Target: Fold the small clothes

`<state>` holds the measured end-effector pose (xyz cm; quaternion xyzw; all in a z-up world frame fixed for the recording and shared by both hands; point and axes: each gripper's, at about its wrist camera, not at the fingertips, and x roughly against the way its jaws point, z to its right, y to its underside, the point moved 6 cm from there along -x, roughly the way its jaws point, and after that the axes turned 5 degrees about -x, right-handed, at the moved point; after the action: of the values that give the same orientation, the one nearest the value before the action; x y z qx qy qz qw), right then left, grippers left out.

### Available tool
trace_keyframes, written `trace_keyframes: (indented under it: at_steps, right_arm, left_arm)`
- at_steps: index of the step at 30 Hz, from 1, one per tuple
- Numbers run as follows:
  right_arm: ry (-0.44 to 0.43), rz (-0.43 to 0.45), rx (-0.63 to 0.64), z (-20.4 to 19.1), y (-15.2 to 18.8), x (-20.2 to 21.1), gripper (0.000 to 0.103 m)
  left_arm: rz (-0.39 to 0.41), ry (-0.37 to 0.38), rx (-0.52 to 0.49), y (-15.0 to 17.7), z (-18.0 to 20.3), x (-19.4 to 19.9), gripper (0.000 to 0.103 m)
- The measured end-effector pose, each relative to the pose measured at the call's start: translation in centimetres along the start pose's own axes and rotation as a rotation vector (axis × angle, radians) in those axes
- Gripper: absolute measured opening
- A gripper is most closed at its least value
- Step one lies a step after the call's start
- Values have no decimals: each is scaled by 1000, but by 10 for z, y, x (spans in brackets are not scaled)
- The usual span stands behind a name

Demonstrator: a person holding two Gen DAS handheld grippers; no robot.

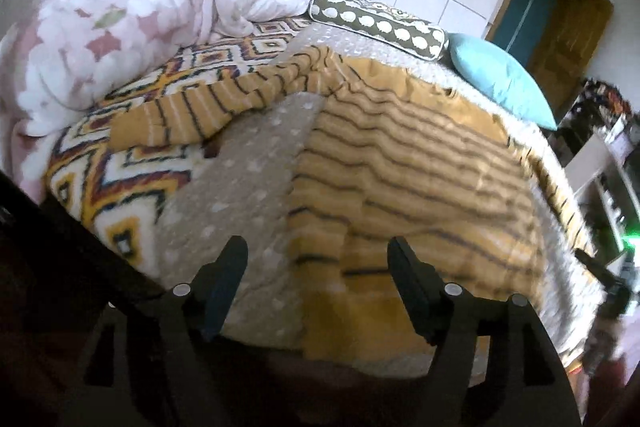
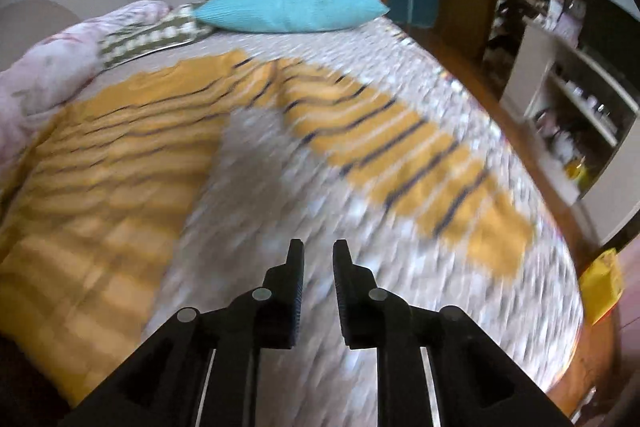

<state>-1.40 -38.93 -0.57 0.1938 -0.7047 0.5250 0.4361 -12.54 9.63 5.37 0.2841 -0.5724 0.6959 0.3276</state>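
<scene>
I'm hovering my left tongs wide open and right tongs slightly open, both empty, over the striped yellow sweater lying spread on the bed, so I'm guessing grabbing a sleeve comes next.

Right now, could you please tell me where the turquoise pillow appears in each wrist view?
Left wrist: turquoise pillow at upper right, on the bed's far edge beside the dotted bolster.
Right wrist: it sits top centre.
Shared landmark: the striped yellow shirt.
</scene>
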Motion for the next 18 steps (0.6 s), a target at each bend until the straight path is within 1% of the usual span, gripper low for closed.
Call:
trace_keyframes:
  at_steps: [1, 2, 4, 5, 7, 9, 10, 11, 13, 14, 15, 18]
  right_arm:
    - [43, 47, 36, 5, -13, -12, 17]
    - [75, 46, 29, 10, -22, -25, 17]
    - [85, 28, -25, 22, -37, -50, 17]
    - [72, 12, -65, 27, -43, -61, 21]
    - [51, 22, -133, 37, -54, -74, 33]
    - [25, 36, -171, 42, -60, -83, 66]
    - [0, 30, -180, 41, -61, -88, 72]
    - [-23, 35, -180, 38, -62, -91, 80]
    - [-14, 39, -137, 31, -62, -94, 90]
    - [-35, 24, -104, 23, -61, -97, 103]
    - [-53, -1, -69, 16, -59, -102, 103]
    - [50, -7, 6, 6, -59, -108, 103]
  left_arm:
    - [-4, 13, 17, -5, 2, -2, 71]
    - [-6, 23, 30, -8, 3, -4, 71]
    - [-3, 30, 46, -14, 6, -6, 72]
    - [-1, 24, 45, -15, 7, -6, 72]
    - [-3, 7, 34, -16, 10, -9, 72]
    - [-10, -8, 24, -15, 13, -12, 72]
    - [-15, -13, 21, -15, 15, -14, 72]
    - [-19, -14, 20, -14, 15, -15, 72]
    - [-23, -18, 20, -13, 19, -17, 72]
    - [-24, -18, 20, -13, 21, -18, 72]
    - [-25, -17, 19, -12, 22, -19, 72]
    - [-30, -9, 10, -12, 28, -17, 72]
